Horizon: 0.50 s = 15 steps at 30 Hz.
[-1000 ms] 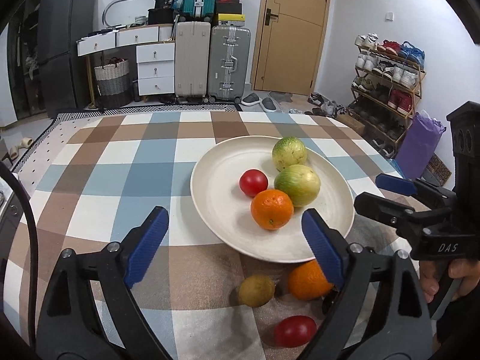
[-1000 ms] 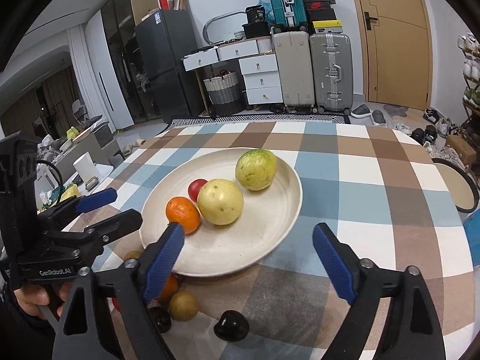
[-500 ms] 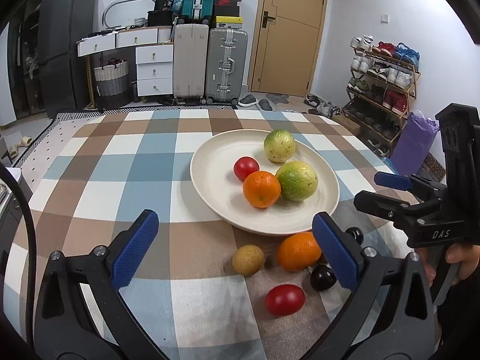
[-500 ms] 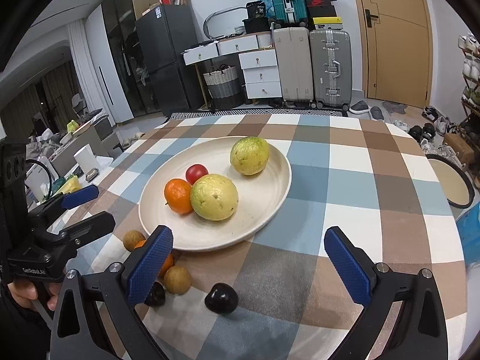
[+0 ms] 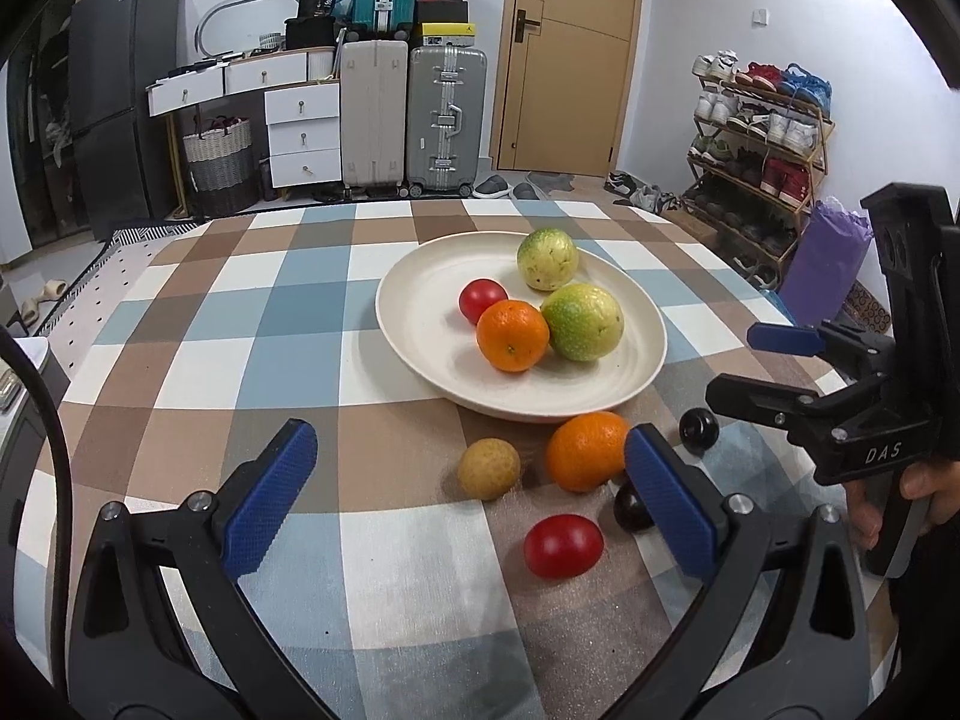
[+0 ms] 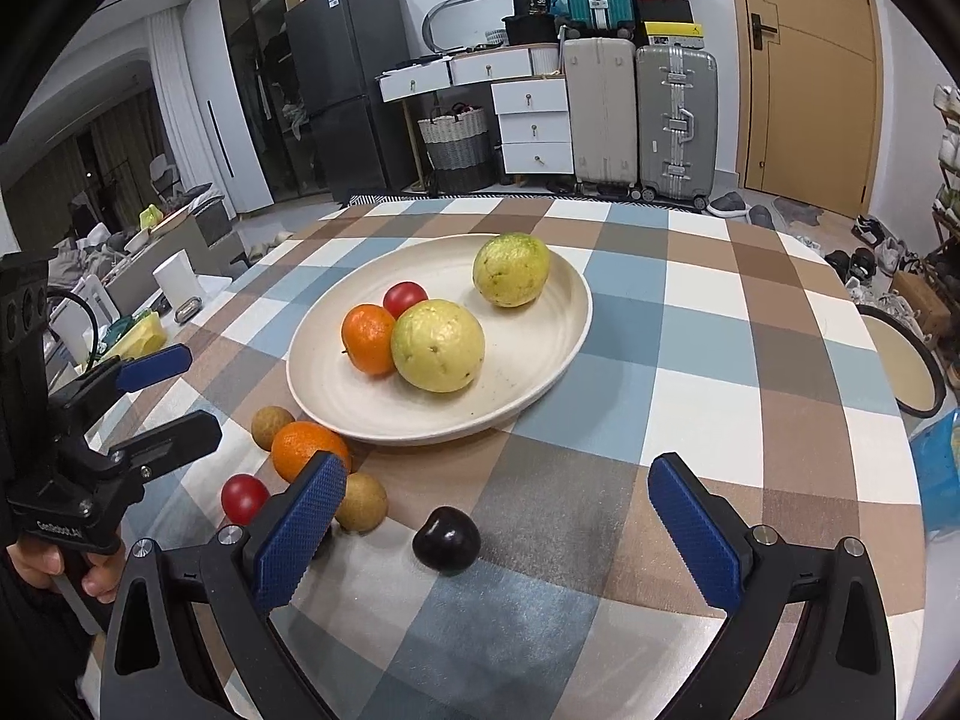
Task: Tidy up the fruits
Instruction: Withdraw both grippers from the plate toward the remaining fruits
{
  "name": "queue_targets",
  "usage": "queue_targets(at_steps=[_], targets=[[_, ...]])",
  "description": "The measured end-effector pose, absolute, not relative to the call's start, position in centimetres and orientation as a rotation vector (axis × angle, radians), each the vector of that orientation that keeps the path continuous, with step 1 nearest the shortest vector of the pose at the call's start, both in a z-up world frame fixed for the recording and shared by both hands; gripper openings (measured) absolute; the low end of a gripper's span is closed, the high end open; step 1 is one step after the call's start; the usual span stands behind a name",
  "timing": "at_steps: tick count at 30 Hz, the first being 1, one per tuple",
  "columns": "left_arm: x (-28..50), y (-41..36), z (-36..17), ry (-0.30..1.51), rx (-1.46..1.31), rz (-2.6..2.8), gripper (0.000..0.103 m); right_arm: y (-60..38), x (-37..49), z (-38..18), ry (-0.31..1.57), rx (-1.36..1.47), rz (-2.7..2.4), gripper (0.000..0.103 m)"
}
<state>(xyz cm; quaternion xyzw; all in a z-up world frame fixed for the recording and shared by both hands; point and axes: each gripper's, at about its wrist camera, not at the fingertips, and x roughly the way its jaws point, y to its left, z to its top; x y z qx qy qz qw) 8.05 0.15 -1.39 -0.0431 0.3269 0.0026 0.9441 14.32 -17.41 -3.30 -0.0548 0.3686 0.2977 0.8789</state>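
A cream plate holds two green-yellow guavas, an orange and a red tomato. In front of it on the checked cloth lie a loose orange, a brown longan, a red tomato and two dark plums. My left gripper is open and empty above the loose fruit. My right gripper is open and empty over a plum.
The checked table ends at a rounded far edge. Suitcases, white drawers and a shoe rack stand behind it. A round tray lies beyond the right edge.
Both grippers have drawn back and up from the plate. The loose fruit in front of the plate has come fully into view.
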Motion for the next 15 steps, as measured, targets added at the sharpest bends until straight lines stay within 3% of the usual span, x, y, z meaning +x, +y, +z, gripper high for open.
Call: queue_targets(at_steps=[15], targets=[[7.2, -1.3, -3.0, 0.770, -0.055, -0.042, 0.102, -17.1, 13.3, -4.6, 0.831, -0.179, 0.638, 0.103]])
